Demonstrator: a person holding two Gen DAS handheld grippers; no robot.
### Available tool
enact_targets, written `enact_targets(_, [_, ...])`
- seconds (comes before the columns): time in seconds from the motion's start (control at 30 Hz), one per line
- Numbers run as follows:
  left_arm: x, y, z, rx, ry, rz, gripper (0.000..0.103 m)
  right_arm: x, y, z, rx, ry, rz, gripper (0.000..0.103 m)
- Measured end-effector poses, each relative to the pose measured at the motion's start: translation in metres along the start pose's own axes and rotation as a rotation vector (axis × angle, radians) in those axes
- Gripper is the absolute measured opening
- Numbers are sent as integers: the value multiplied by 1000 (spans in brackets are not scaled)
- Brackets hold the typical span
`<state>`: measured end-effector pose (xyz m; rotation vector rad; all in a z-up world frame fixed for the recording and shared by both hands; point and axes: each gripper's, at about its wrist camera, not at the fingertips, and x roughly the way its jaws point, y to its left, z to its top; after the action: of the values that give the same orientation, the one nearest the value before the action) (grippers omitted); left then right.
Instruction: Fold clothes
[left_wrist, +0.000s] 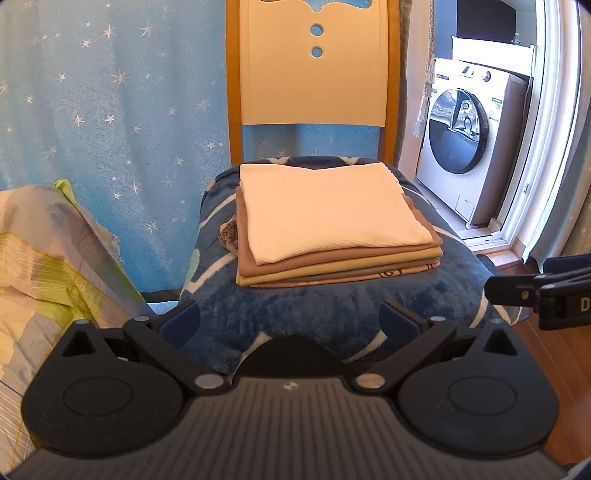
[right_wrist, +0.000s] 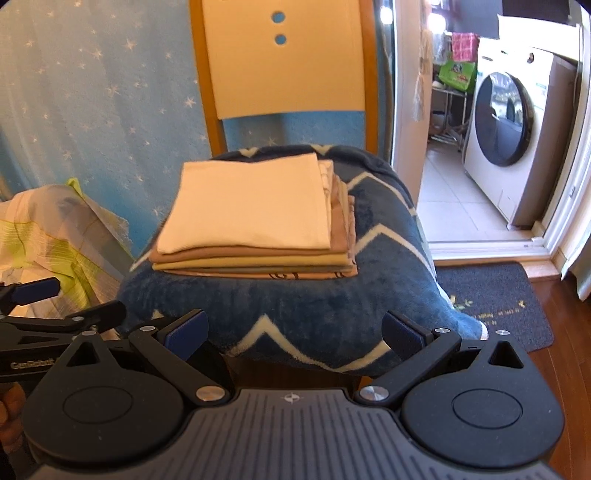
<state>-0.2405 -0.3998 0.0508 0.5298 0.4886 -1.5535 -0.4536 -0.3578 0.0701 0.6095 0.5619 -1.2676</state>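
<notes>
Folded stack (left_wrist: 332, 225) on blanketed chair (left_wrist: 314, 74), left gripper (left_wrist: 290, 321) fingers apart, right gripper (right_wrist: 295, 328) likewise, doormat (right_wrist: 491, 302) fully seen only from right wrist.

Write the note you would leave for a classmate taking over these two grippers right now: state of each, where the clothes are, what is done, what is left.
Left gripper: jaws open, holding nothing, pointed at the chair.
Right gripper: jaws open, holding nothing, beside the left one.
Clothes: a stack of folded garments on the blue blanket covering the chair seat, white piece on top, tan and yellow ones beneath.
Done: every garment in the stack is folded.
Left: no unfolded garment shows in either view; look elsewhere for more.
</notes>
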Motion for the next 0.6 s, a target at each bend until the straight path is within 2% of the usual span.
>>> enact_targets(0.6, [1,-2,-2,17,-2,26,102,1,1,0,-3,-3,-2,103])
